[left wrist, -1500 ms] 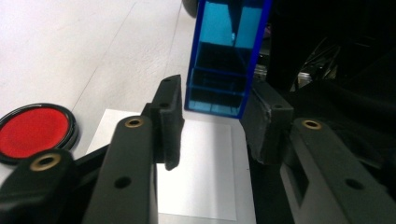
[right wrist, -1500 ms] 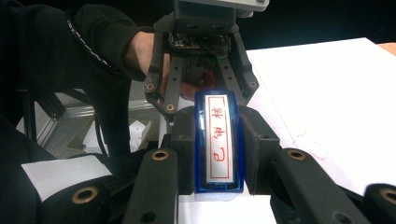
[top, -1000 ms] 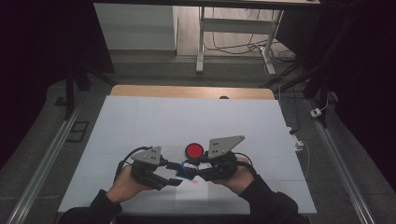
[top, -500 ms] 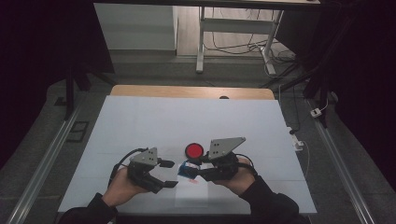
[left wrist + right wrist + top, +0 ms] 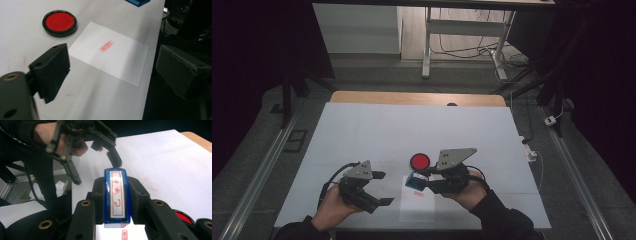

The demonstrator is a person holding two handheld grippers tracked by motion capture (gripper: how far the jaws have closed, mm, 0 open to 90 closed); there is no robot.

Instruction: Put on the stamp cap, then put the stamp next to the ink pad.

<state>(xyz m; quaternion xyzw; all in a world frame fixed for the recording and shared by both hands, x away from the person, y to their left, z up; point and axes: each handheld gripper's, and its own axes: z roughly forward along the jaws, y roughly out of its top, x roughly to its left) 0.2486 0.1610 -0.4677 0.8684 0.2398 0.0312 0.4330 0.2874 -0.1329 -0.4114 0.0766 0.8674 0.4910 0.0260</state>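
Right gripper (image 5: 116,202) clamped on small blue plastic stamp (image 5: 116,195), flat sides: rigid, light, probably slick. Left gripper (image 5: 110,72) jaws just opening, nothing between, over white paper sheet (image 5: 110,53)

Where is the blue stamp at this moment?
In the high view the blue stamp is near the front middle of the table, clamped in the right claw, above the top edge of the white paper and just below the red ink pad.
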